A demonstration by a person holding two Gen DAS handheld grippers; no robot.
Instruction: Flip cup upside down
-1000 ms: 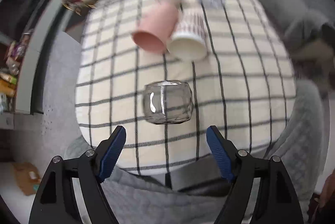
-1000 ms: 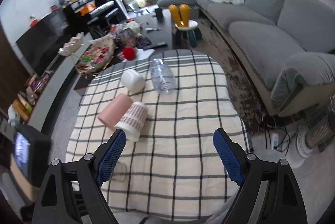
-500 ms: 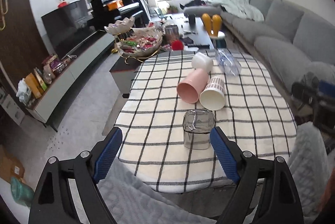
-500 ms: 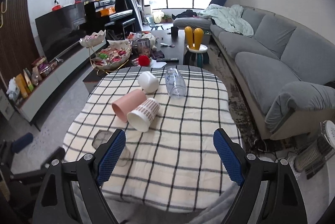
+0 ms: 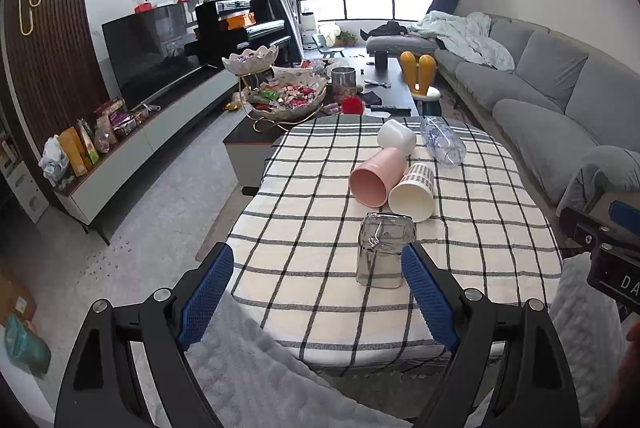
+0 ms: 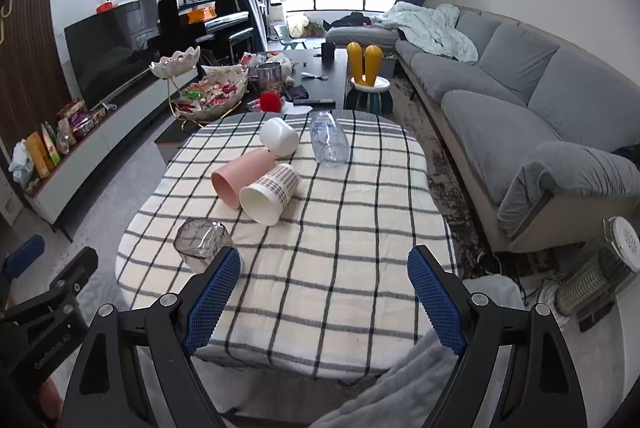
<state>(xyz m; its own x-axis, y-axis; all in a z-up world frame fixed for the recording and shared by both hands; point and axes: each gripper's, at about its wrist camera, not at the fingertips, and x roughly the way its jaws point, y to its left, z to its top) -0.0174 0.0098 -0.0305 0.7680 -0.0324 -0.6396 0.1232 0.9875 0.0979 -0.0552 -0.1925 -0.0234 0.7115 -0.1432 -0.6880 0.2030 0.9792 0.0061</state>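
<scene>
A grey smoked-glass cup [image 5: 382, 252] stands upside down on the checked tablecloth [image 5: 312, 228] near the front edge; it also shows in the right wrist view [image 6: 202, 242]. My left gripper [image 5: 318, 292] is open and empty, pulled back in front of the table, its right finger just right of the glass. My right gripper [image 6: 324, 296] is open and empty at the table's near edge, right of the glass. A pink cup [image 5: 376, 176], a plaid paper cup [image 5: 414, 190], a white cup [image 5: 396, 138] and a clear glass [image 5: 442, 144] lie on their sides.
A grey blanket [image 5: 256, 380] lies below both grippers. A grey sofa [image 6: 520, 100] runs along the right. A coffee table with a snack bowl [image 5: 286, 96] stands behind the table. A TV unit [image 5: 152, 48] lines the left wall. A heater [image 6: 592, 276] sits on the floor at right.
My left gripper has tilted up from looking down on the glass and drawn back from it. The right gripper has also risen and levelled. The glass stays where it stood.
</scene>
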